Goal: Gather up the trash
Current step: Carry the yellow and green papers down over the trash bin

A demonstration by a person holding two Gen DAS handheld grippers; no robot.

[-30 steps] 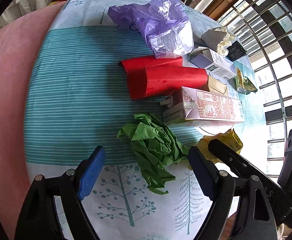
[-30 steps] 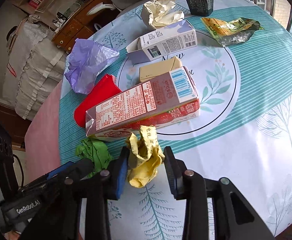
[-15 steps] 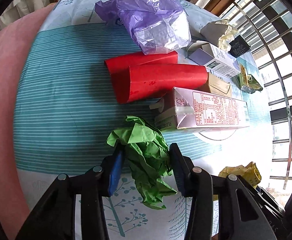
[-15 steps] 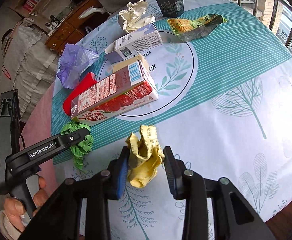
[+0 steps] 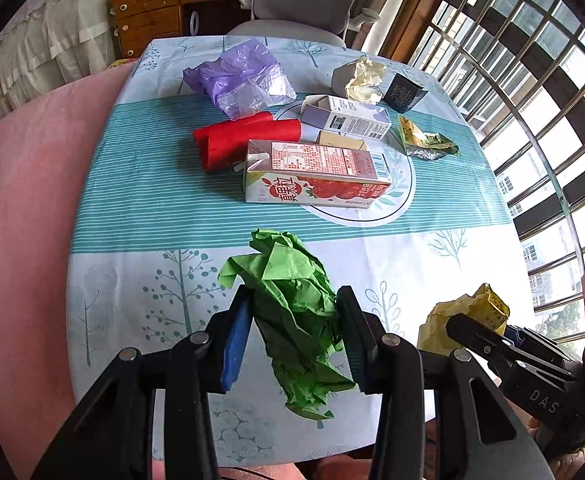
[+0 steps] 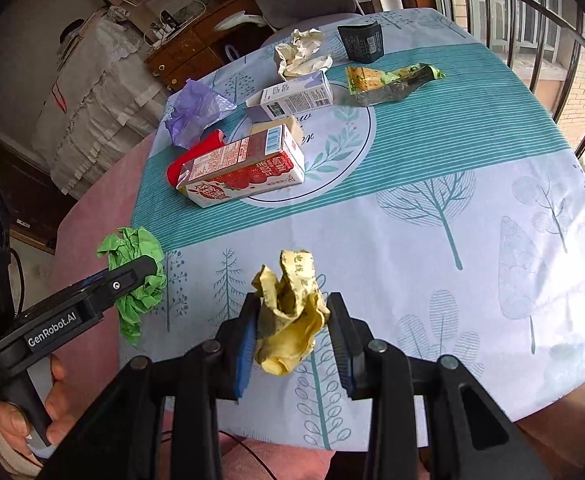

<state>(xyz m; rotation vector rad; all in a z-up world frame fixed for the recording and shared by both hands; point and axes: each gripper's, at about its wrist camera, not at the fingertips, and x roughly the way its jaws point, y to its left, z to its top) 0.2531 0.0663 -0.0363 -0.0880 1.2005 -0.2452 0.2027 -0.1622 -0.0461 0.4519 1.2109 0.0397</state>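
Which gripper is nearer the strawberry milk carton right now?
Hard to call; the left looks marginally nearer. The left gripper, shut on green paper, sits off the carton's spout end. The right gripper, shut on yellow wrapper, sits off its barcode end, toward the windows.

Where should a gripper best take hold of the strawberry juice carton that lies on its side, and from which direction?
The strawberry juice carton lies flat, long axis across the table. Probably best to come from above and close across its narrow width near the middle, pads on the two long faces. Its far long side crowds the red cup and the beige box, so the pad there has little room.
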